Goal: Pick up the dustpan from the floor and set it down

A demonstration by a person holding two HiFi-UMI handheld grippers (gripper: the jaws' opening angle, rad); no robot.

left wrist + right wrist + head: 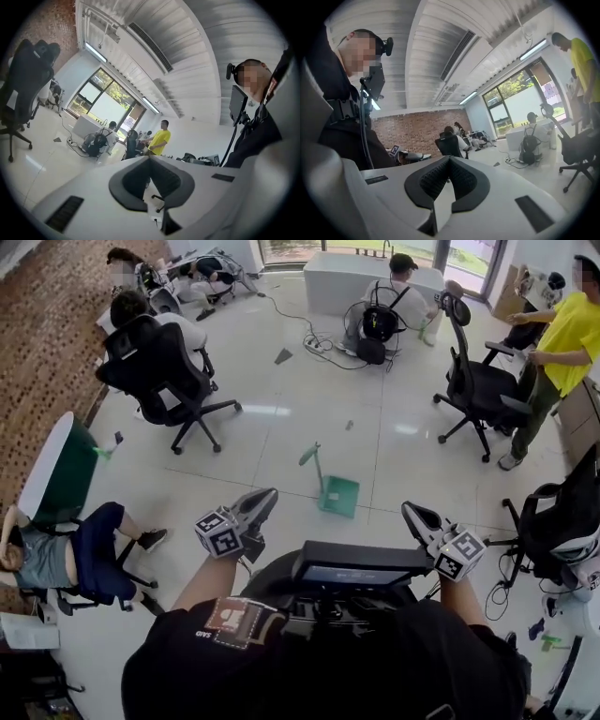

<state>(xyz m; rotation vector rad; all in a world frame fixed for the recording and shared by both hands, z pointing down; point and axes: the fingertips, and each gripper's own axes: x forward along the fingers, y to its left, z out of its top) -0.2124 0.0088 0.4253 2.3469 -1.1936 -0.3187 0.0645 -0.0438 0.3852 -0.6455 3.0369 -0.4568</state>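
Note:
A green dustpan (338,494) lies on the pale tiled floor, and its long handle slants up to the left. It sits ahead of me, between my two grippers and farther out than both. My left gripper (265,496) is held level on the dustpan's left, jaws shut and empty. To its right, my right gripper (411,511) is also level, shut and empty. In the left gripper view the left gripper (150,159) has its pads together. The right gripper (450,160) looks the same in the right gripper view. Neither gripper view shows the dustpan.
Black office chairs stand at the left (155,367), the right (478,381) and the near right (562,521). A person in yellow (562,343) stands at the right. Another person (389,306) sits on the floor by cables (323,345). A seated person (84,554) is close on my left.

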